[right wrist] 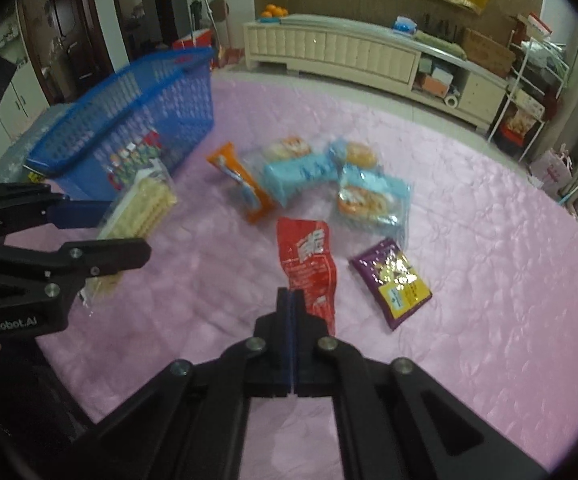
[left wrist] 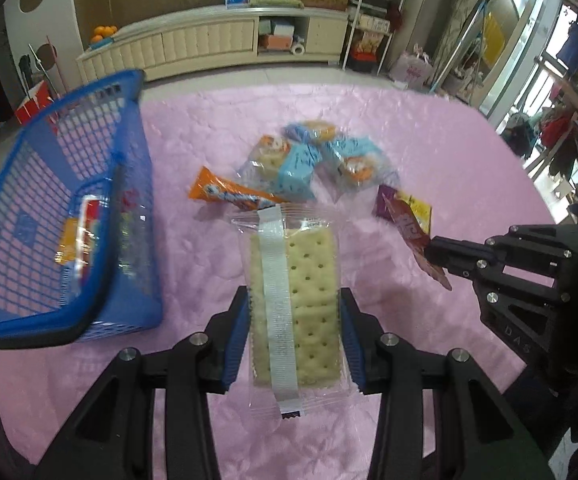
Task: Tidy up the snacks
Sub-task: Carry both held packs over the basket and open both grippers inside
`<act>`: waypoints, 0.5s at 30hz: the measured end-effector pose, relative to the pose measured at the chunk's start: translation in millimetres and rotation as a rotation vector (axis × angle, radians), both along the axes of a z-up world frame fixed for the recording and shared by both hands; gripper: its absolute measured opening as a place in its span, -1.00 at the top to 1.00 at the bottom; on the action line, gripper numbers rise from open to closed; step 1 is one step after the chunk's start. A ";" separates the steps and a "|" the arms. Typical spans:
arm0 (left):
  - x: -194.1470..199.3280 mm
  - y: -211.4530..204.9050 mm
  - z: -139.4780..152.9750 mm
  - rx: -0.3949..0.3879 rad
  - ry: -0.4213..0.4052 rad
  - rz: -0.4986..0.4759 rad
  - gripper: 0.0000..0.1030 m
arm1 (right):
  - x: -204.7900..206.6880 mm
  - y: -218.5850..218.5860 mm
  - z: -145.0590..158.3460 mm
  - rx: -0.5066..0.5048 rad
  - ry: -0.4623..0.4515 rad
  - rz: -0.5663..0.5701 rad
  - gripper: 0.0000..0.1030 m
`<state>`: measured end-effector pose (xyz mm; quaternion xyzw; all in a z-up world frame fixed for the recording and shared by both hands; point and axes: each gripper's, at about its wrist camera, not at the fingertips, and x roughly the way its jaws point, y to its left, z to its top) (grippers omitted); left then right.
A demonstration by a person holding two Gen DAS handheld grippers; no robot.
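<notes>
Right wrist view: right gripper (right wrist: 291, 300) pinching red foil sachet (right wrist: 308, 264) by its thin edge, may slip; left gripper (left wrist: 293, 340) clamps clear-wrapped cracker pack (left wrist: 295, 304), blue mesh basket (left wrist: 41, 208) at nine o'clock.

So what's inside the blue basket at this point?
The blue basket holds at least one clear-wrapped snack pack with red and yellow print, lying on its floor. The mesh wall and near rim cover part of the floor, so I can't tell whether more packs lie there.
</notes>
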<state>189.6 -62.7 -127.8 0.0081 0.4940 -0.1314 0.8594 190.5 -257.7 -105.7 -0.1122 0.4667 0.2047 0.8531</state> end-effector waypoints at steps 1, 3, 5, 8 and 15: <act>-5.3 3.4 7.0 -0.001 -0.013 0.002 0.22 | -3.0 1.9 3.9 0.000 -0.011 0.001 0.98; -12.0 7.1 20.4 -0.004 -0.036 0.008 0.22 | -9.1 8.8 17.2 0.011 -0.032 0.005 0.98; -18.7 15.1 34.1 -0.009 -0.061 0.012 0.22 | -12.5 13.2 28.7 0.032 -0.045 0.005 0.98; -29.1 27.6 57.0 -0.014 -0.110 0.023 0.22 | -18.5 24.5 49.4 0.059 -0.077 0.013 0.98; -35.4 70.2 97.6 -0.010 -0.189 0.052 0.22 | -22.9 66.8 82.5 0.101 -0.139 0.070 0.98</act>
